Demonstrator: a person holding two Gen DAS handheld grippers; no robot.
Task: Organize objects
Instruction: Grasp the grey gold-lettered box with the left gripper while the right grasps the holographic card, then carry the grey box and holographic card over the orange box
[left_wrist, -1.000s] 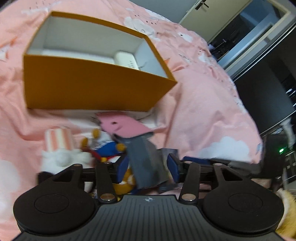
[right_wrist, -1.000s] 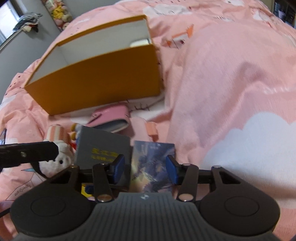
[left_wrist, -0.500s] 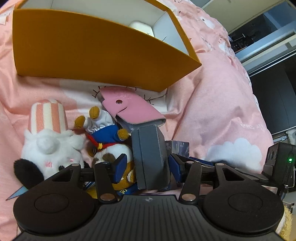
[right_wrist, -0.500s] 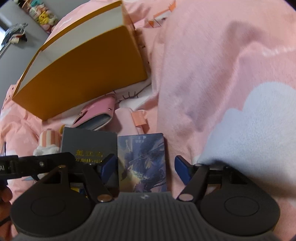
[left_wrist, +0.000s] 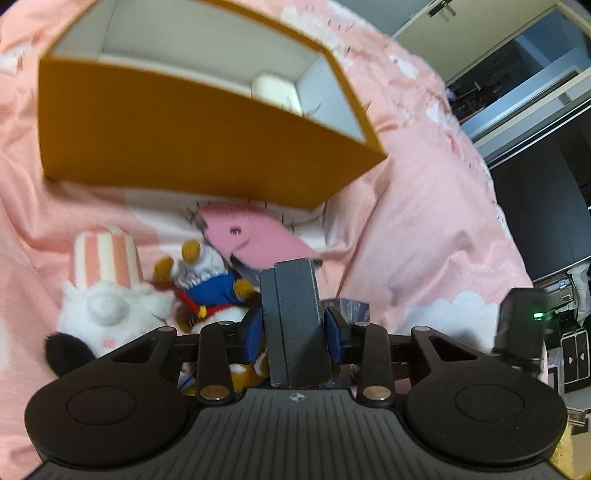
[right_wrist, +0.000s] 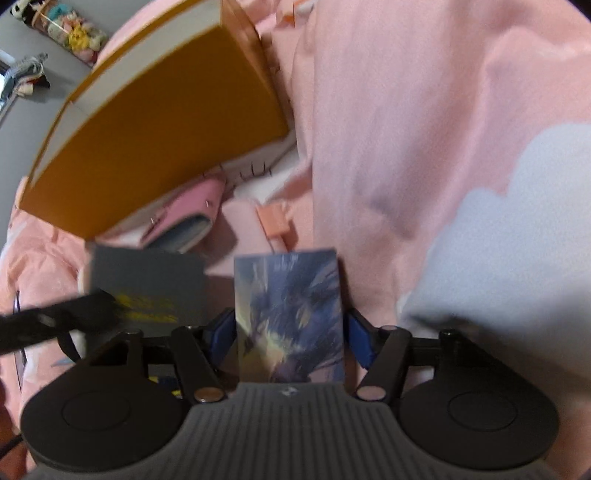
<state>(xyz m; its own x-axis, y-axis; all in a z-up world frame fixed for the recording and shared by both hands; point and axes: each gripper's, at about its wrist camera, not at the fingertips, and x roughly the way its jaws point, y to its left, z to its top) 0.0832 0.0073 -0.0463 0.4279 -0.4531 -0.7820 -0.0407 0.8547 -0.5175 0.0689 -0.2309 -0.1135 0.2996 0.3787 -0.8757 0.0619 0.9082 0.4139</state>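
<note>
My left gripper (left_wrist: 293, 325) is shut on a dark grey box (left_wrist: 295, 317), held edge-on above the pink bedspread; the same box with yellow lettering shows in the right wrist view (right_wrist: 147, 284). My right gripper (right_wrist: 290, 328) is shut on a blue picture card (right_wrist: 290, 317). An orange open box (left_wrist: 192, 144) with white inside stands ahead and holds a white item (left_wrist: 275, 90); it also shows in the right wrist view (right_wrist: 162, 144). A pink wallet (left_wrist: 255, 240) lies in front of it.
A white plush with a striped hat (left_wrist: 105, 291) and a small bear plush in blue (left_wrist: 207, 284) lie at the left on the pink bedspread (left_wrist: 424, 229). Dark furniture and a doorway (left_wrist: 535, 92) stand at the right.
My left gripper has lifted and now sees into the orange box again. My right gripper has closed in on the picture card and dropped nearer the bed.
</note>
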